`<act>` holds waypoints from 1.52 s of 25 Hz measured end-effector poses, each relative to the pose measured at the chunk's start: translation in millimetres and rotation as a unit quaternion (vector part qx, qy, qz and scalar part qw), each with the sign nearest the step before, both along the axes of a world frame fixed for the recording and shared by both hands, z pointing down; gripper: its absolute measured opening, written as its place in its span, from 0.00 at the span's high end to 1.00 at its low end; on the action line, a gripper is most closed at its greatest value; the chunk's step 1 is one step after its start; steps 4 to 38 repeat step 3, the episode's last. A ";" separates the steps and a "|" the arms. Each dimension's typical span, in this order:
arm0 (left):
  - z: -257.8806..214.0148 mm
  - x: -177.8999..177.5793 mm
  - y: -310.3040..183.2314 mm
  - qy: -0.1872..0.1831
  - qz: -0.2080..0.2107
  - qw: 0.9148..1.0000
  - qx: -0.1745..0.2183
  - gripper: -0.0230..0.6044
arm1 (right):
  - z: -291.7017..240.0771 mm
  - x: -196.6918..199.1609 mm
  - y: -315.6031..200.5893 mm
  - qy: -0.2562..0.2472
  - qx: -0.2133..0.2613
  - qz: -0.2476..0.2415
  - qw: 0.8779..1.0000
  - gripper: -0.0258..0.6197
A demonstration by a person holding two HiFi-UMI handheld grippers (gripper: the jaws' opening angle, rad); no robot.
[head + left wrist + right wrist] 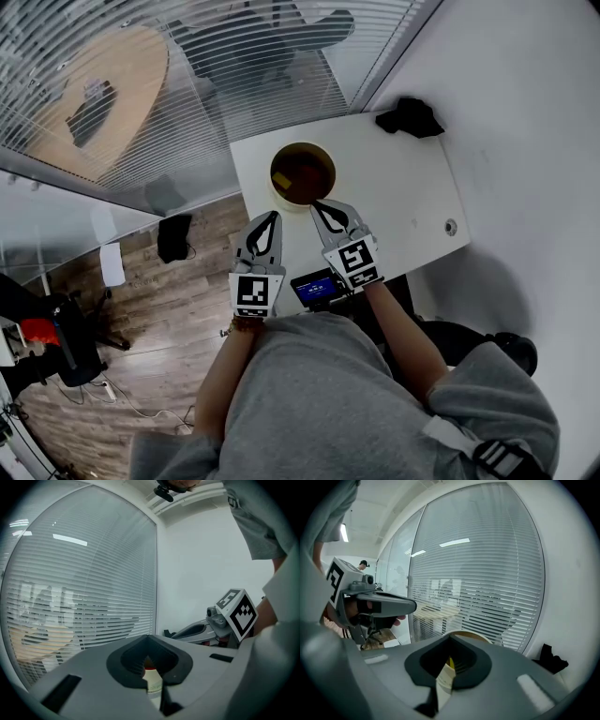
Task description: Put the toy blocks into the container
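Container [279,198]: round, cream-walled, standing on the white table [403,187] towards its left edge; one yellow block [281,178] lies inside against the left wall. Left gripper [274,217] and right gripper [317,205] are side by side close to the container's near rim, tips pointing at it; both pairs of jaws are closed tip to tip with nothing between them. Black object [410,116] at the table's far corner, small blue-lit screen [316,287] at the near edge, between the two marker cubes
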State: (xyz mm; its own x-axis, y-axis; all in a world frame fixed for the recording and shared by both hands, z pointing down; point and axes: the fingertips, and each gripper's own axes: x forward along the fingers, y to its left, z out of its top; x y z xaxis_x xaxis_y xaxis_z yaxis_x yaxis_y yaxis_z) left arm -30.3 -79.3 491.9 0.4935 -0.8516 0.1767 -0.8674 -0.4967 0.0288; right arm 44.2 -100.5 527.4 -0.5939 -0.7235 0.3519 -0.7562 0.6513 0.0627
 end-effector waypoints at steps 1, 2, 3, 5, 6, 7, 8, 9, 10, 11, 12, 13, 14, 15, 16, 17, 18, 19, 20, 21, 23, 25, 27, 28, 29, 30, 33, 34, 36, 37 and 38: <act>-0.3 0.0 -0.4 0.000 0.000 1.000 0.000 0.95 | 0.7 0.3 -0.2 0.001 -0.001 -0.001 1.000 0.94; -0.7 -0.2 -1.0 0.000 0.000 1.000 0.000 0.95 | 1.2 0.5 -0.6 0.002 -0.003 -0.001 1.000 0.94; -1.1 -0.3 -1.6 0.001 0.000 1.000 0.000 0.95 | 1.8 0.7 -1.0 0.003 -0.004 -0.002 1.000 0.94; -1.1 -0.3 -1.6 0.001 0.000 1.000 0.000 0.95 | 1.8 0.7 -1.0 0.003 -0.004 -0.002 1.000 0.94; -1.1 -0.3 -1.6 0.001 0.000 1.000 0.000 0.95 | 1.8 0.7 -1.0 0.003 -0.004 -0.002 1.000 0.94; -1.1 -0.3 -1.6 0.001 0.000 1.000 0.000 0.95 | 1.8 0.7 -1.0 0.003 -0.004 -0.002 1.000 0.94; -1.1 -0.3 -1.6 0.001 0.000 1.000 0.000 0.95 | 1.8 0.7 -1.0 0.003 -0.004 -0.002 1.000 0.94; -1.1 -0.3 -1.6 0.001 0.000 1.000 0.000 0.95 | 1.8 0.7 -1.0 0.003 -0.004 -0.002 1.000 0.94; -1.1 -0.3 -1.6 0.001 0.000 1.000 0.000 0.95 | 1.8 0.7 -1.0 0.003 -0.004 -0.002 1.000 0.94; -1.1 -0.3 -1.6 0.001 0.000 1.000 0.000 0.95 | 1.8 0.7 -1.0 0.003 -0.004 -0.002 1.000 0.94; -1.1 -0.3 -1.6 0.001 0.000 1.000 0.000 0.95 | 1.8 0.7 -1.0 0.003 -0.004 -0.002 1.000 0.94; -1.1 -0.3 -1.6 0.001 0.000 1.000 0.000 0.95 | 1.8 0.7 -1.0 0.003 -0.004 -0.002 1.000 0.94; -1.1 -0.3 -1.6 0.001 0.000 1.000 0.000 0.95 | 1.8 0.7 -1.0 0.003 -0.004 -0.002 1.000 0.94; -1.1 -0.3 -1.6 0.001 0.000 1.000 0.000 0.95 | 1.8 0.7 -1.0 0.003 -0.004 -0.002 1.000 0.94; -1.1 -0.3 -1.6 0.001 0.000 1.000 0.000 0.95 | 1.8 0.7 -1.0 0.003 -0.004 -0.002 1.000 0.94; -1.1 -0.3 -1.6 0.001 0.000 1.000 0.000 0.95 | 1.8 0.7 -1.0 0.003 -0.004 -0.002 1.000 0.94; -1.1 -0.3 -1.6 0.001 0.000 1.000 0.000 0.95 | 1.8 0.7 -1.0 0.003 -0.004 -0.002 1.000 0.94; -1.1 -0.3 -1.6 0.001 0.000 1.000 0.000 0.95 | 1.8 0.7 -1.0 0.003 -0.004 -0.002 1.000 0.94; -1.1 -0.3 -1.6 0.001 0.000 1.000 0.000 0.95 | 1.8 0.7 -1.0 0.003 -0.004 -0.002 1.000 0.94; -1.1 -0.3 -1.6 0.001 0.000 1.000 0.000 0.95 | 1.8 0.7 -1.0 0.003 -0.004 -0.002 1.000 0.94; -1.1 -0.3 -1.6 0.001 0.000 1.000 0.000 0.95 | 1.8 0.7 -1.0 0.003 -0.004 -0.002 1.000 0.94; -1.1 -0.3 -1.6 0.001 0.000 1.000 0.000 0.95 | 1.8 0.7 -1.0 0.003 -0.004 -0.002 1.000 0.94; -1.1 -0.3 -1.6 0.001 0.000 1.000 0.000 0.95 | 1.8 0.7 -1.0 0.003 -0.004 -0.002 1.000 0.94; -1.1 -0.3 -1.6 0.001 0.000 1.000 0.000 0.95 | 1.8 0.7 -1.0 0.003 -0.004 -0.002 1.000 0.94; -1.1 -0.3 -1.6 0.001 0.000 1.000 0.000 0.95 | 1.8 0.7 -1.0 0.003 -0.004 -0.002 1.000 0.94; -1.1 -0.3 -1.6 0.001 0.000 1.000 0.000 0.95 | 1.8 0.7 -1.0 0.003 -0.004 -0.002 1.000 0.94; -1.1 -0.3 -1.6 0.001 0.000 1.000 0.000 0.95 | 1.8 0.7 -1.0 0.003 -0.004 -0.002 1.000 0.94; -1.1 -0.3 -1.6 0.001 0.000 1.000 0.000 0.95 | 1.8 0.7 -1.0 0.003 -0.004 -0.002 1.000 0.94; -1.1 -0.3 -1.6 0.001 0.000 1.000 0.000 0.95 | 1.8 0.7 -1.0 0.003 -0.004 -0.002 1.000 0.94; -1.1 -0.3 -1.6 0.001 0.000 1.000 0.000 0.95 | 1.8 0.7 -1.0 0.003 -0.004 -0.002 1.000 0.94; -1.1 -0.3 -1.6 0.001 0.000 1.000 0.000 0.95 | 1.8 0.7 -1.0 0.003 -0.004 -0.002 1.000 0.94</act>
